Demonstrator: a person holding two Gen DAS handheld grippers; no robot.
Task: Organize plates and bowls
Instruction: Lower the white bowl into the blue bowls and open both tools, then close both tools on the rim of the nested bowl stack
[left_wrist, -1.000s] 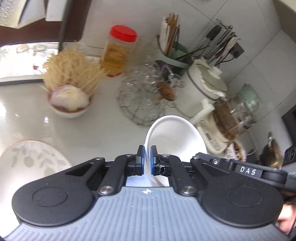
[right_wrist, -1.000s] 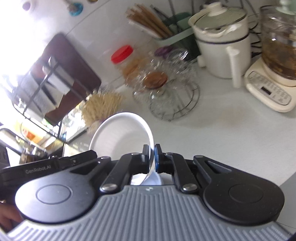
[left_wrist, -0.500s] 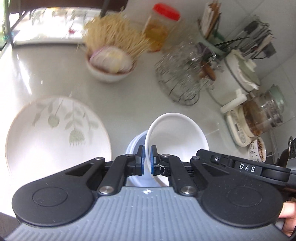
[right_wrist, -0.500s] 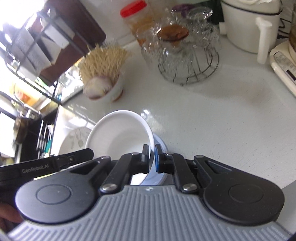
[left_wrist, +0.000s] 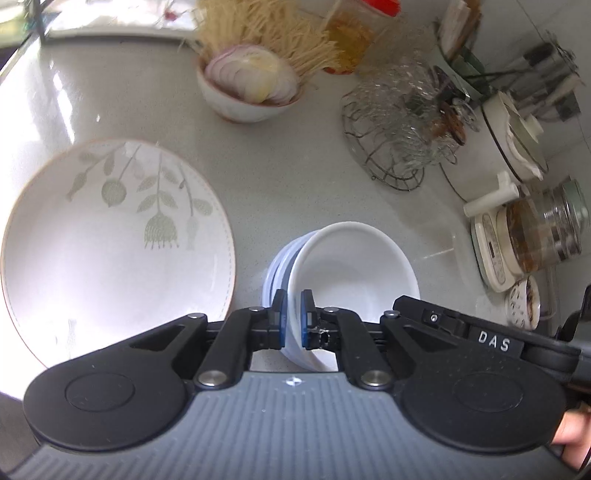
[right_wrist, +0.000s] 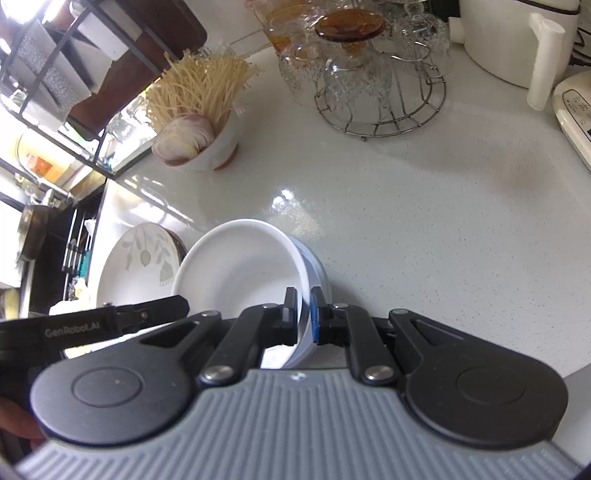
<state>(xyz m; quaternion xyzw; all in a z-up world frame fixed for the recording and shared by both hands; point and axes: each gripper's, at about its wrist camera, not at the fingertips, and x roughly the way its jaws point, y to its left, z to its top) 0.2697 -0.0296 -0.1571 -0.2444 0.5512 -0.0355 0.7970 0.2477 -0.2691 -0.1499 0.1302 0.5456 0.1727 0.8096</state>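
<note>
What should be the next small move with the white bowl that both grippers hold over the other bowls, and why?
Probably lower it a little more, then release. The left gripper and right gripper each pinch the rim of the white bowl, which sits tilted in the bowl stack on the counter, apparently not yet fully nested.

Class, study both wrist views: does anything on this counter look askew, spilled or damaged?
Only the white bowl: it sits tilted in the bowl stack, not yet nested flat, with the left gripper and right gripper pinching its rim. Nothing looks spilled or broken.
</note>
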